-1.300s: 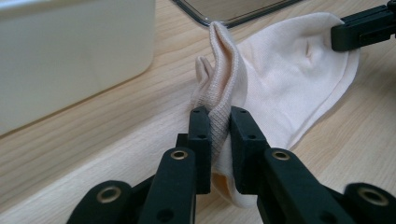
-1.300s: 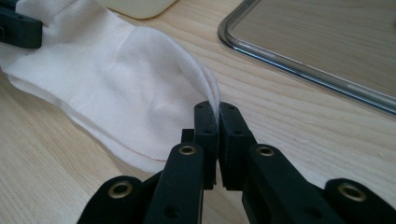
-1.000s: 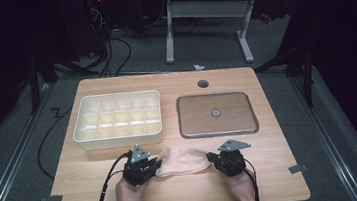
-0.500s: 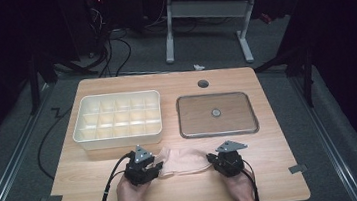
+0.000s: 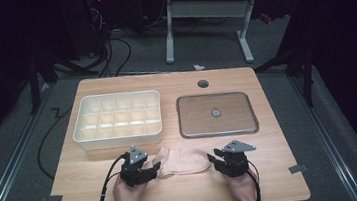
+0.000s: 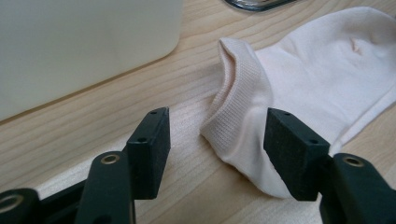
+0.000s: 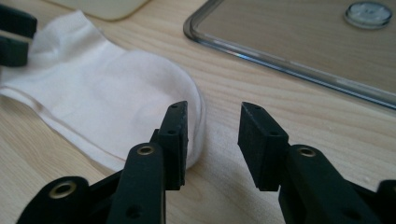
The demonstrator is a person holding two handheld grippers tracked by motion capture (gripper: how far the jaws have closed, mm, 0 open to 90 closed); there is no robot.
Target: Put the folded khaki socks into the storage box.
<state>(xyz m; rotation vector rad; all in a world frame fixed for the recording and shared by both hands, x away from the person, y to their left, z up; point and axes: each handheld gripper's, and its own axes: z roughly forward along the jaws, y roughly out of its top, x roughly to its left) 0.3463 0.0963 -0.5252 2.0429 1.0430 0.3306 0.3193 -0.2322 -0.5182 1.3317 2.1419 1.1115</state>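
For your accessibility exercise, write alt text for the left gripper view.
The left gripper has its two black jaws open on either side of the ribbed cuff of a pale pink sock lying on a wooden table. A white plastic box stands behind at upper left.

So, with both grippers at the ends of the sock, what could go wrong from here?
1. The left gripper is open with the ribbed cuff between its jaws; closing may catch only one layer.
2. The right gripper is open beside the sock, whose toe edge lies by one jaw only, so it may close on nothing.
3. Pulling could drag the sock toward the divided box nearby.
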